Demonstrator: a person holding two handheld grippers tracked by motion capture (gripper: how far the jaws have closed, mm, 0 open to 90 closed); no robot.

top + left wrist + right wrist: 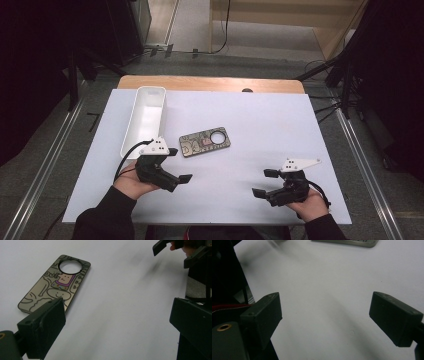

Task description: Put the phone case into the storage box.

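A flat phone case (pixel 205 142) with cartoon drawings and a round camera hole lies face up near the middle of the white table (pixel 260 125). In the left gripper view the phone case (pixel 53 285) lies just beyond the left jaw. My left gripper (pixel 179 165) hovers open near the table's front left, a short way from the case, with nothing between its jaws. My right gripper (pixel 264 183) is open at the front right, jaws wide apart over bare table and empty. In the right gripper view an edge of the phone case (pixel 347 242) shows at the top.
A long white empty bin (pixel 145 118) stands at the back left of the table, just left of the case. A wooden strip (pixel 210 83) shows along the table's far edge. The person's hands and dark sleeves come in from the bottom.
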